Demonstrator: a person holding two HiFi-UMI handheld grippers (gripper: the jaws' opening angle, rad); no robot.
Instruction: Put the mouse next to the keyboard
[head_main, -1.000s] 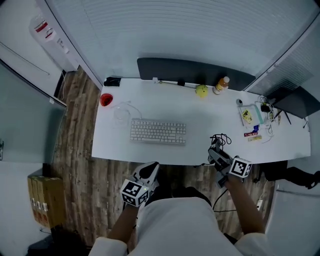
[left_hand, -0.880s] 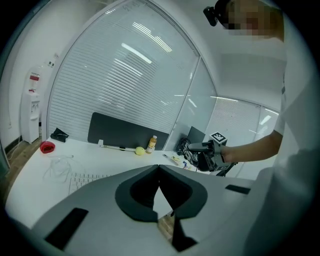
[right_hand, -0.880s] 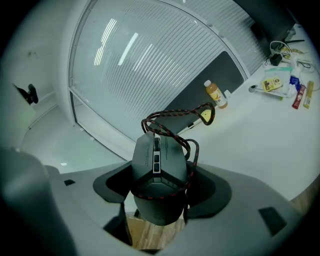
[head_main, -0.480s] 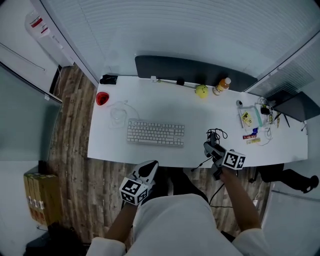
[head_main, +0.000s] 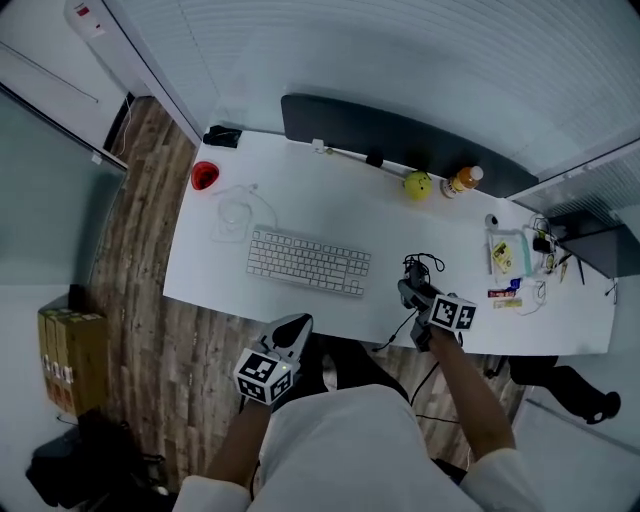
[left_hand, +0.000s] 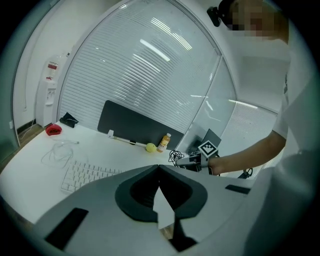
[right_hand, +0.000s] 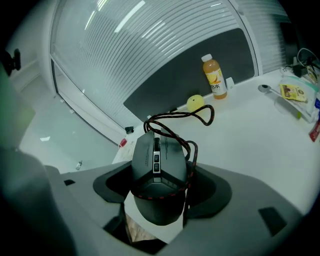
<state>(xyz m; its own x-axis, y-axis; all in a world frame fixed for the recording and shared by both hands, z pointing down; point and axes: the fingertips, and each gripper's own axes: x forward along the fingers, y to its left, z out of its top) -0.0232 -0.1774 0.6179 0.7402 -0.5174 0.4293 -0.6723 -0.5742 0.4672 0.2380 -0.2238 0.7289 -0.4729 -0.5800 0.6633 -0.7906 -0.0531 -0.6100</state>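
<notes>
The right gripper (head_main: 411, 292) holds a dark grey computer mouse (right_hand: 159, 172) with its jaws spread wide around the body, one on each flank. The mouse's red-and-black braided cable (right_hand: 176, 119) loops up in front of its nose and runs back along one side. In the head view this gripper and its load are at the near edge of the long white surface (head_main: 330, 205), towards the right half, and the right gripper view shows that edge and a strip of wooden floor just under the rear of the mouse; whether the mouse touches the surface cannot be told. The white flat keyboard (head_main: 308, 262) lies parallel to the near edge, left of the mouse and apart from it, with bare surface between them. The left gripper (head_main: 296, 328) is off the surface, over the wooden floor (head_main: 150, 300) just in front of the near edge, with its jaws closed tip to tip and nothing between them. Along the far edge runs a dark panel (head_main: 400, 140), and in front of it stand a yellow ball (head_main: 417, 183) and an orange juice bottle (head_main: 462, 181) close together. A small red object (head_main: 205, 175) sits near the far left corner, with a thin clear cord (head_main: 235, 213) coiled beside it.
</notes>
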